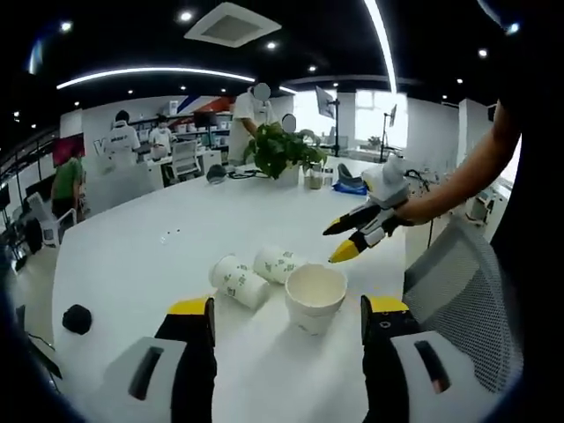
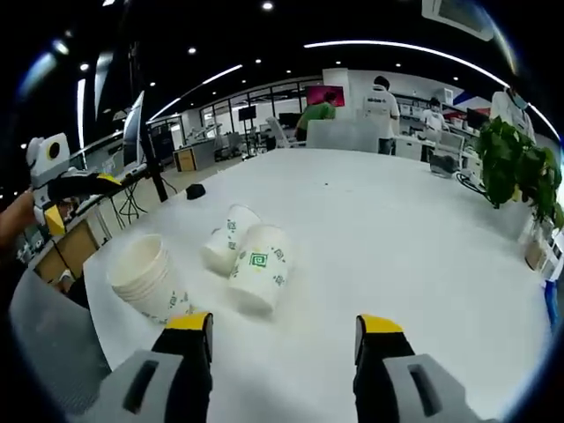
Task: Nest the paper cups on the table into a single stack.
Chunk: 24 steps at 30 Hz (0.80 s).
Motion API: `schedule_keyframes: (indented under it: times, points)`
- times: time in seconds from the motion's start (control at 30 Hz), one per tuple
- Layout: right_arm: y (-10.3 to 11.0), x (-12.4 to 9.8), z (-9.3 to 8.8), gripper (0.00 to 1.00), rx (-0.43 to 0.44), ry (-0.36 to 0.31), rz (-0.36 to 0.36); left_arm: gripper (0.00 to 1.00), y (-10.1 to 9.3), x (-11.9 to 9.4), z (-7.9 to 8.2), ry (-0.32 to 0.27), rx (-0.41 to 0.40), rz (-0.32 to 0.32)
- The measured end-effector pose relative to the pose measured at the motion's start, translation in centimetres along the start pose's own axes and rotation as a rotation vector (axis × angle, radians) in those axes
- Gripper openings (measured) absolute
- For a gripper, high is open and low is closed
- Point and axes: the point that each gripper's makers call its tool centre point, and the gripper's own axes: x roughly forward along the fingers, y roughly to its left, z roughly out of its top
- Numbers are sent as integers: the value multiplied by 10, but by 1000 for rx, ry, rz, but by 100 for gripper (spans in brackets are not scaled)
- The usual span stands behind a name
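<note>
An upright stack of white paper cups stands on the white table, just ahead of my left gripper, whose jaws are open and hold nothing. Left of the stack, two green-printed cups lie on their sides, touching. My right gripper hovers open above and to the right of the stack, held by a person's hand. In the right gripper view the right gripper is open and empty, the lying cups are ahead, and the stack is on the left below the left gripper.
A small black object lies near the table's left edge. A potted plant and small items stand at the far side. A grey mesh chair is close by on the right. Several people stand beyond the table.
</note>
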Motion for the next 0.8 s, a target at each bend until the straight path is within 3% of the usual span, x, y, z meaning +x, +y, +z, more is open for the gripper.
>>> schedule_keyframes:
  times: [0.27, 0.53, 0.8]
  points:
    - [-10, 22, 6, 64, 46, 1, -2, 74, -1, -8, -6, -22, -18, 56]
    - [-15, 33, 13, 62, 67, 3, -13, 80, -10, -9, -7, -39, -16, 58]
    - [1, 49, 18, 59, 67, 18, 28, 89, -12, -8, -16, -14, -7, 68]
